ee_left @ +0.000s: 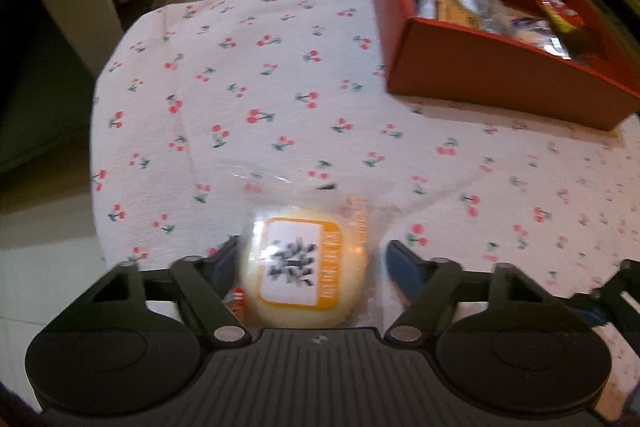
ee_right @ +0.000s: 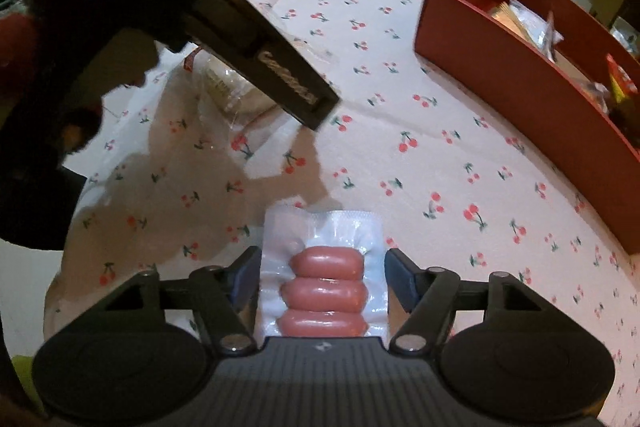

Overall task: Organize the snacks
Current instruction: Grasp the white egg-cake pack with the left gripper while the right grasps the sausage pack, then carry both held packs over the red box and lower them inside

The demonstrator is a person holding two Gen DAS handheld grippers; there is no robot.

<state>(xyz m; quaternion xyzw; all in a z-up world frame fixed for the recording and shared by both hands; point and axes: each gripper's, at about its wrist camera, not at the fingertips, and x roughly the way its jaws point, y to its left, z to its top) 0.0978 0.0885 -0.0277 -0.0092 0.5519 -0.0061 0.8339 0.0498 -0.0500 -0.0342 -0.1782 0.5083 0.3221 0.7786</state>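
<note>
Across the table spreads the white cloth printed with red cherries (ee_left: 280, 87), and on its far right side sits the open red cardboard box (ee_left: 492, 75), which looks like the place where you are gathering the snacks: it already holds a loose heap of wrapped packets (ee_left: 472, 7), among them clear and silvery sachets, a tan one and a red and yellow wrapper leaning on the far wall, though blur keeps you from telling them apart further. Both items you are working on lie on the cloth well apart from that box, on the near side, so each needs carrying across and dropping in. Your left gripper (ee_left: 310, 263) straddles the round pale-yellow pastry in a clear wrapper with an orange-bordered label (ee_left: 302, 267); its fingers stand apart, the left one at or very near the wrapper and the right one showing a gap, so I judge nothing is clamped yet. Your right gripper (ee_right: 322, 273) is set likewise around the clear vacuum pouch of three pink sausages (ee_right: 323, 287), fingers apart on either side of the pouch, just beside its edges. From the right wrist view, the left tool's dark body hangs over the pastry, hiding most of it.
</note>
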